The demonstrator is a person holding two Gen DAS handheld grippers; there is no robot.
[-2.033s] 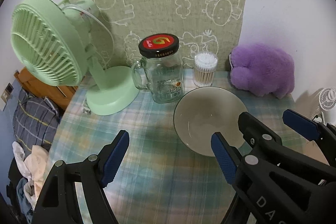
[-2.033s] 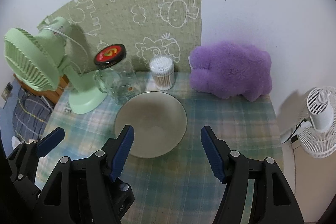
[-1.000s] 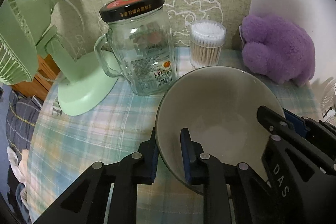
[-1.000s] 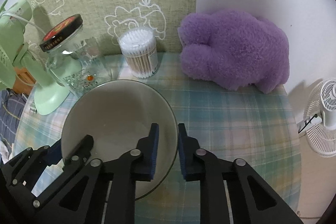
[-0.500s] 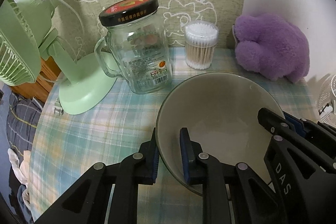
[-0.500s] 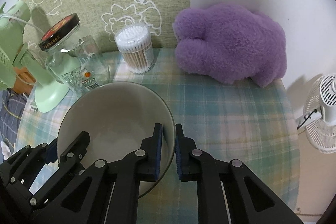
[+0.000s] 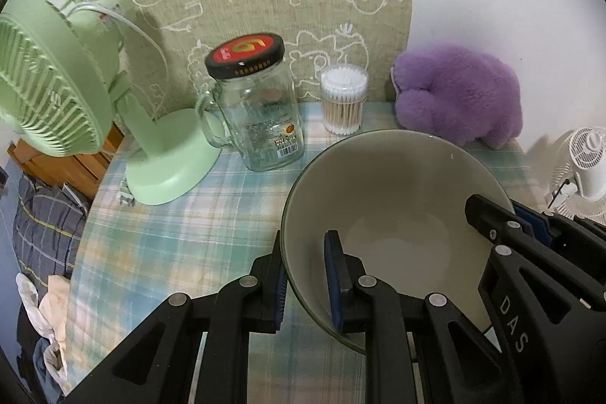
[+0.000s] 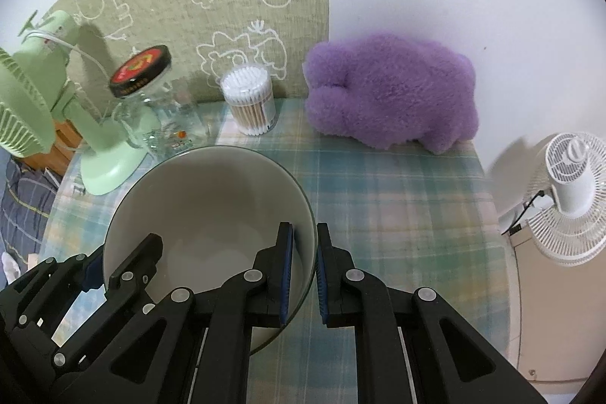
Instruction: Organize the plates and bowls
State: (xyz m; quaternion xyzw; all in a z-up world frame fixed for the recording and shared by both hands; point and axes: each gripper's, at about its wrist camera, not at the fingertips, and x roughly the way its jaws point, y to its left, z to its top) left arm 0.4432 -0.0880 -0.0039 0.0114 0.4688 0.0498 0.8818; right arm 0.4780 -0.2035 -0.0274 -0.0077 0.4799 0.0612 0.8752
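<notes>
Left wrist view: the bowl [image 7: 394, 199] spans both grippers, left gripper [image 7: 305, 275] fingers clamped across its left rim, right gripper [image 8: 303, 267] fingers across the opposite rim, apparently held just above the desk [image 8: 382, 184].

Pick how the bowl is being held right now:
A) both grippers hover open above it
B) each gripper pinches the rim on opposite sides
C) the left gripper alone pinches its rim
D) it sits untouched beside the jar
B: the left gripper and the right gripper each clamp the rim of the bowl, on opposite sides.
</notes>
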